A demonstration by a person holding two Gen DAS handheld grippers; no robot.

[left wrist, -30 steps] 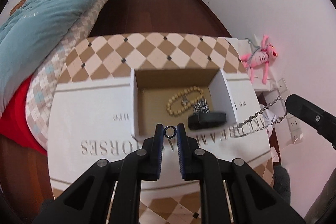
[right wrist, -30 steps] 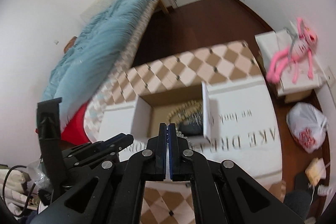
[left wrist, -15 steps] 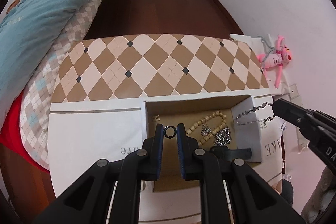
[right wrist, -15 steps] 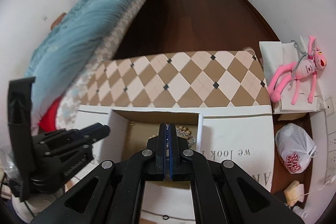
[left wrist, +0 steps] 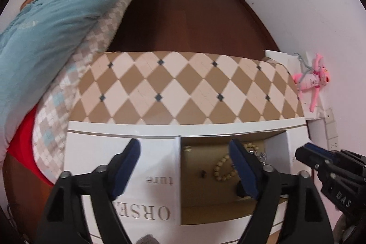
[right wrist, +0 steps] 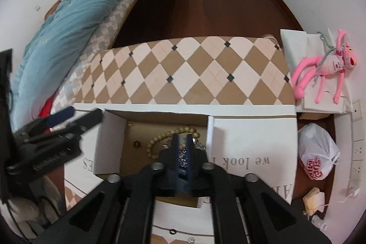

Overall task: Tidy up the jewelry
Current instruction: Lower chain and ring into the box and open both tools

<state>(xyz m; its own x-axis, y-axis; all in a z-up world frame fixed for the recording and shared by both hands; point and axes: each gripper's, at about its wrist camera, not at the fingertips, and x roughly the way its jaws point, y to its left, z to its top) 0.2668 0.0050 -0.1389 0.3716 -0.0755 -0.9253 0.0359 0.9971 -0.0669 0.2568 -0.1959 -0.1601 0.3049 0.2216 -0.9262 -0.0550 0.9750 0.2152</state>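
Note:
An open cardboard box (left wrist: 203,198) (right wrist: 123,148) with white flaps stands on the checkered table. In it lie a wooden bead bracelet (left wrist: 223,169) (right wrist: 160,141), a small dark ring (left wrist: 202,173) (right wrist: 136,144) and a silver chain (right wrist: 199,144). My left gripper (left wrist: 184,152) is open wide and empty above the box's left wall. My right gripper (right wrist: 182,141) has its jaws a little apart over the chain, which shows between them. In the left wrist view it enters from the right (left wrist: 306,152).
The checkered tabletop (left wrist: 183,88) stretches beyond the box. A bed with a blue quilt (left wrist: 52,15) lies at the left. A pink plush toy (right wrist: 329,70) and a white plastic bag (right wrist: 318,152) lie at the right. A small ring (right wrist: 172,231) lies on the near flap.
My left gripper opened and let go of the dark ring, which now lies in the box. My right gripper opened slightly and the chain it carried is down in the box.

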